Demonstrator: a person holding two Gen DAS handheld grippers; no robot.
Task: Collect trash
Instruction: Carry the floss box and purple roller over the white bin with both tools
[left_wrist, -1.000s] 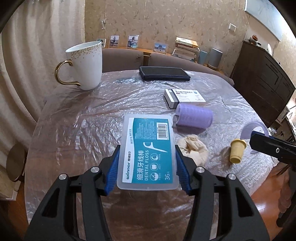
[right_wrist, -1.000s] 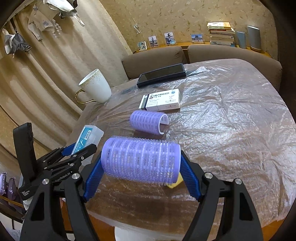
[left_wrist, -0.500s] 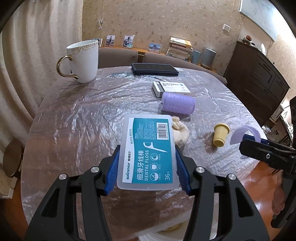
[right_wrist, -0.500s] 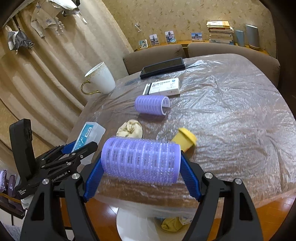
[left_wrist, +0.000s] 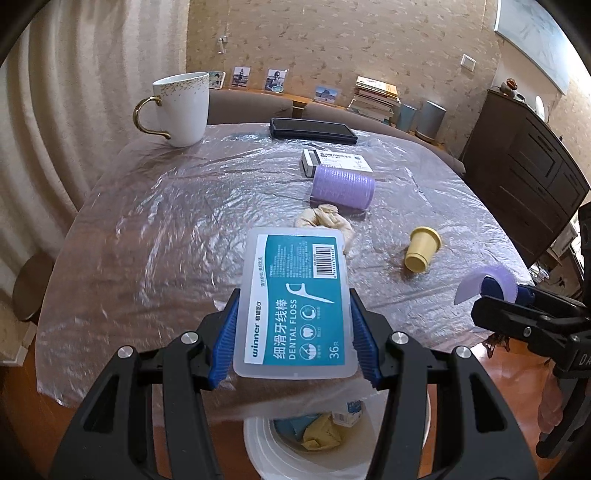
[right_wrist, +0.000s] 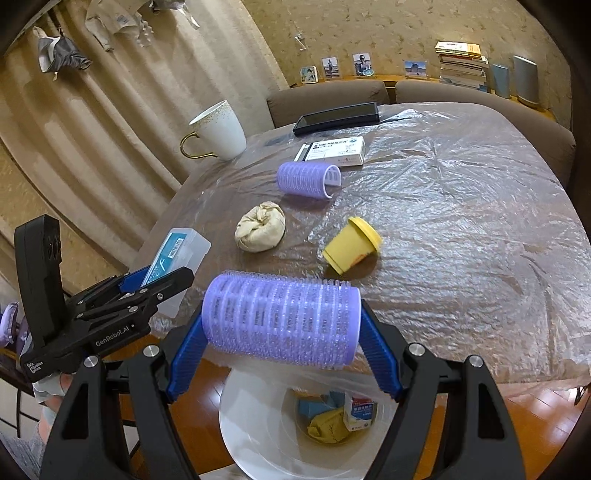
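Note:
My left gripper (left_wrist: 293, 332) is shut on a dental floss box (left_wrist: 295, 302), held above the table's near edge and over a white trash bin (left_wrist: 266, 446). My right gripper (right_wrist: 282, 332) is shut on a purple hair roller (right_wrist: 280, 323), held over the same bin (right_wrist: 255, 428), which holds yellow and blue scraps. On the table lie a crumpled beige wad (right_wrist: 260, 230), a tipped yellow cup (right_wrist: 351, 245) and a second purple roller (right_wrist: 306, 179). The left gripper also shows in the right wrist view (right_wrist: 162, 273), and the right gripper's roller in the left wrist view (left_wrist: 484, 282).
The round table (left_wrist: 147, 229) is covered in clear plastic film. On it stand a white mug with gold handle (left_wrist: 181, 109), a dark tablet (left_wrist: 312, 129) and a medicine box (left_wrist: 338, 160). A sofa and dark cabinet (left_wrist: 524, 173) stand behind.
Both grippers have pulled back from over the table toward its near edge, each still holding its item. The white bin below has come into view under them.

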